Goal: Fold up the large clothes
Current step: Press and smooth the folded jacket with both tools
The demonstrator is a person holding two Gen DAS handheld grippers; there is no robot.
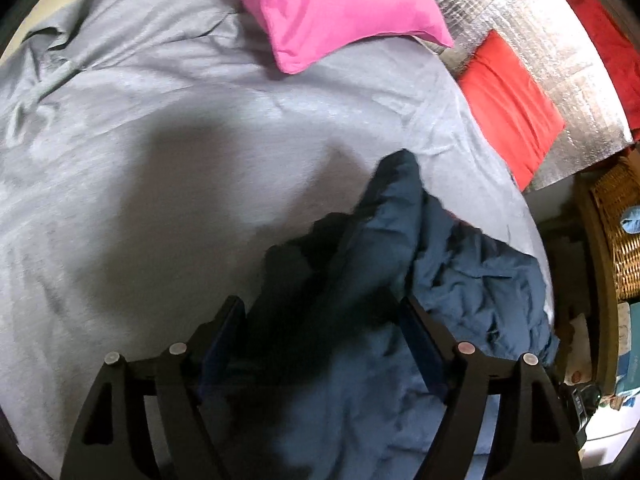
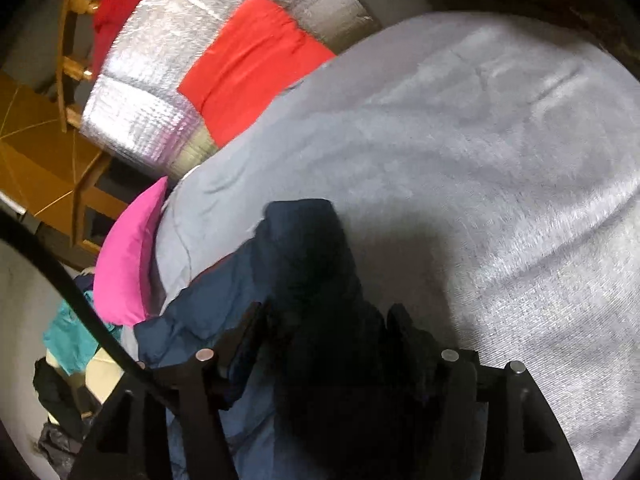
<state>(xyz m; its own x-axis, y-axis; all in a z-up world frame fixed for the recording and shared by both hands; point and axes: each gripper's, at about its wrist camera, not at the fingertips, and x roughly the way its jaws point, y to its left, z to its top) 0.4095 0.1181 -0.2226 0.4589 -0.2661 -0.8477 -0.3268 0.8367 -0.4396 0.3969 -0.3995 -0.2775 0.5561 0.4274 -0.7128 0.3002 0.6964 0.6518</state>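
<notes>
Dark blue cloth, the large garment (image 1: 400,248), lies crumpled and unfolded on the grey bed (image 1: 160,160) below the pink pillow (image 1: 332,12), bunched between the spread jaws of both the left hand-held gripper (image 1: 322,320) and the right hand-held gripper (image 2: 324,328), neither visibly clamping, so folding looks barely begun.

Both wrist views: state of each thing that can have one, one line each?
Dark blue garment: crumpled, unfolded, on the bed.
Grey bed cover: spread, lightly wrinkled.
Pink pillow: lying on the cover.
Left gripper: jaws apart, cloth between them.
Right gripper: jaws apart over dark cloth; grip unclear.
</notes>
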